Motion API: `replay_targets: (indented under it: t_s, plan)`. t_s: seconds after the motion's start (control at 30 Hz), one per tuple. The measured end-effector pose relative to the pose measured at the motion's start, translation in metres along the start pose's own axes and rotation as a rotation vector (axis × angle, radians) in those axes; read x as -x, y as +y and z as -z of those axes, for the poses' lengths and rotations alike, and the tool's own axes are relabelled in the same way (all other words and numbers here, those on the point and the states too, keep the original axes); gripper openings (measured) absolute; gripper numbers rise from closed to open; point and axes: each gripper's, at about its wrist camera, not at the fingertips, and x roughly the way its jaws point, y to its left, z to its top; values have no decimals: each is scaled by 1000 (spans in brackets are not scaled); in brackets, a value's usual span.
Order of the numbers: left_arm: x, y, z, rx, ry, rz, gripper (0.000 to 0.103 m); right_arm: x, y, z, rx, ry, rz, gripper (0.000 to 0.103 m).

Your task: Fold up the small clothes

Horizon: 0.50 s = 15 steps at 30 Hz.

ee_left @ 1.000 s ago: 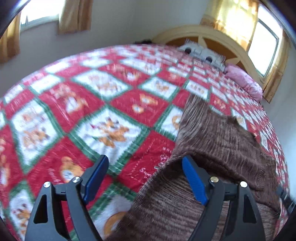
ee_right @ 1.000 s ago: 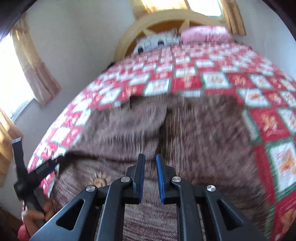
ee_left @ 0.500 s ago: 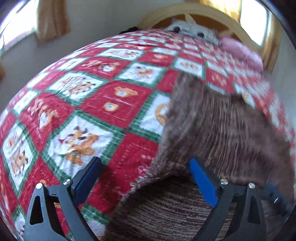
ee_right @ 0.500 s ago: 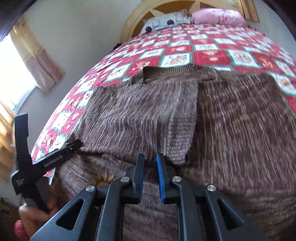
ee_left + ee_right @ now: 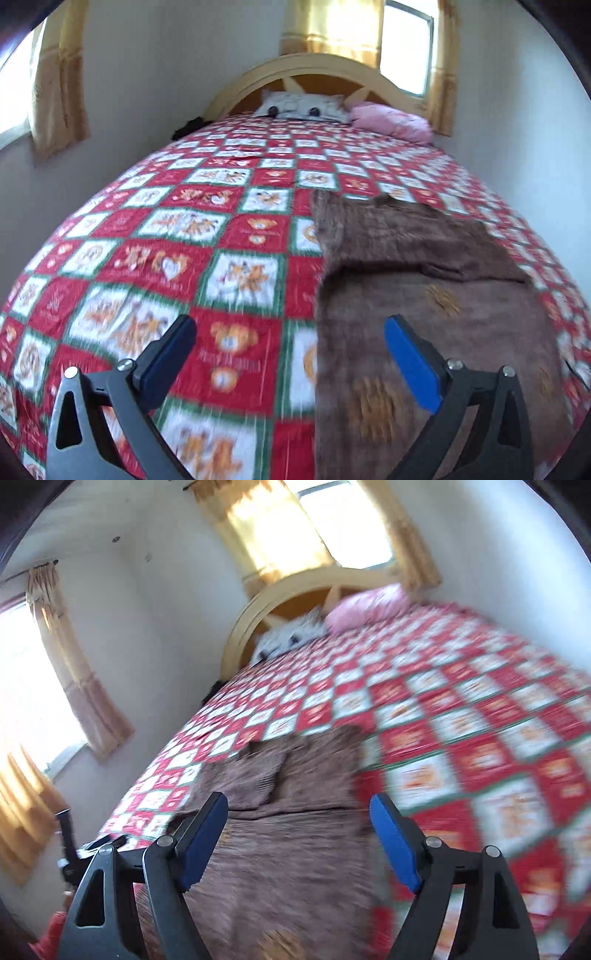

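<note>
A brown knitted sweater (image 5: 424, 288) with orange flower marks lies flat on the red, white and green checked quilt (image 5: 207, 236), its far part folded over. It also shows in the right wrist view (image 5: 295, 830), blurred. My left gripper (image 5: 288, 354) is open and empty, above the sweater's left edge. My right gripper (image 5: 299, 834) is open and empty, above the sweater. The left gripper's tool (image 5: 70, 845) shows at the lower left of the right wrist view.
A grey-white cat-face pillow (image 5: 303, 107) and a pink pillow (image 5: 391, 118) lie by the wooden headboard (image 5: 317, 70). Walls with curtained windows stand to the left and behind the bed. The quilt stretches left of the sweater.
My right gripper has opened and let go of the sweater, which now lies flat. Both grippers have lifted and pulled back. The left gripper stayed open.
</note>
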Motion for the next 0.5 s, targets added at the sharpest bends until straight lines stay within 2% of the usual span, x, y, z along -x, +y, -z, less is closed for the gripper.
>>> replay_targets:
  t_s: [0.1,0.2,0.27,0.37,0.5]
  plan:
    - [15,5,17,13,35,97,103,62,-14,-1,30,-53,83,80]
    - [23,-2,40,-11,76,121,103,101,-23,15,64,-17,107,80]
    - [24,-9,57,-31,104,114,103,105,-20,36,95,32,116,80]
    - [32,-19,82,-43,139,131,103,90,-13,73,118,147,107,80]
    - [43,-24,107,-27,169,189,103,76,2,100,124,201,10,80]
